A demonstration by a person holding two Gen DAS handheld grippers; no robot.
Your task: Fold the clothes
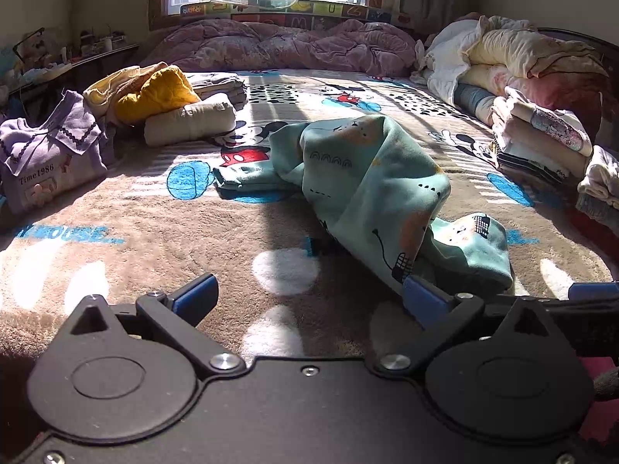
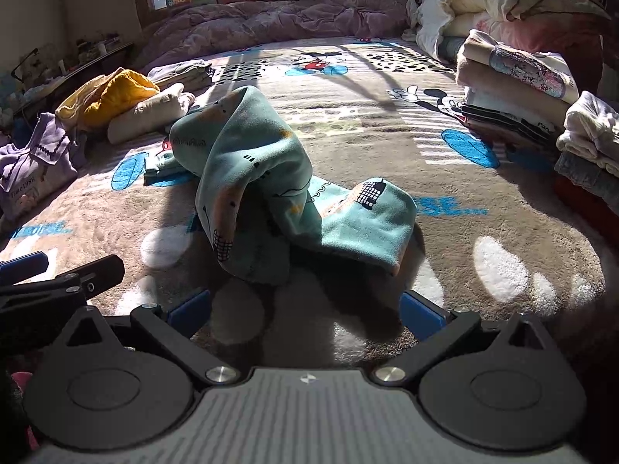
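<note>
Two grippers sit low over a bed, each with its blue-padded jaws spread wide and nothing between them. Only the right wrist view shows the left gripper from outside, as a dark arm entering at the left edge; the right gripper faces bare blanket. In the left wrist view, the left gripper has its right finger just beside the garment's near hem; whether it touches is hard to tell. Just beyond lies the teal printed garment, crumpled in a raised hump mid-bed, its underside hidden in shadow. Open cartoon-mouse blanket surrounds it. Farther left sit a purple sweater and yellow clothing; at right, a stack of folded clothes, cut off by the frame edge. A rumpled mauve quilt lies below the window.
</note>
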